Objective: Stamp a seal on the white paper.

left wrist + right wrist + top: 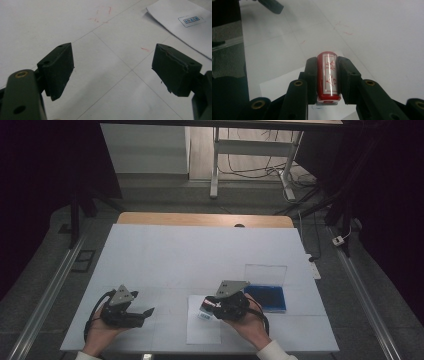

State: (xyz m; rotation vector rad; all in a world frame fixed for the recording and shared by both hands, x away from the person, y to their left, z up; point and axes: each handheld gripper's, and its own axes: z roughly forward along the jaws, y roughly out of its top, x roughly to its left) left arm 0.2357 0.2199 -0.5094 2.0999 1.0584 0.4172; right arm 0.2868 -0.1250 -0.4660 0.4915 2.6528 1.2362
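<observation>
My right gripper (328,67) is shut on a red stamp (329,76) with white-framed red characters on its face, its pads clamping both sides. From above, this gripper (211,305) hangs just over the top of a white paper sheet (203,330) with the stamp (204,304) pointing left. A blue printed mark (204,316) sits on the sheet below the stamp. At the table's front left my left gripper (142,303) rests in a hand. Its jaws (112,65) are open with bare table between them. The paper (175,25) and its blue mark (192,19) lie beyond them to the right.
A blue ink pad (266,298) in a case with an upright clear lid (265,273) stands just right of the right hand. White covering (200,250) spans the table, with faint red smudges (102,13) on it. The far wooden edge (205,219) borders the floor.
</observation>
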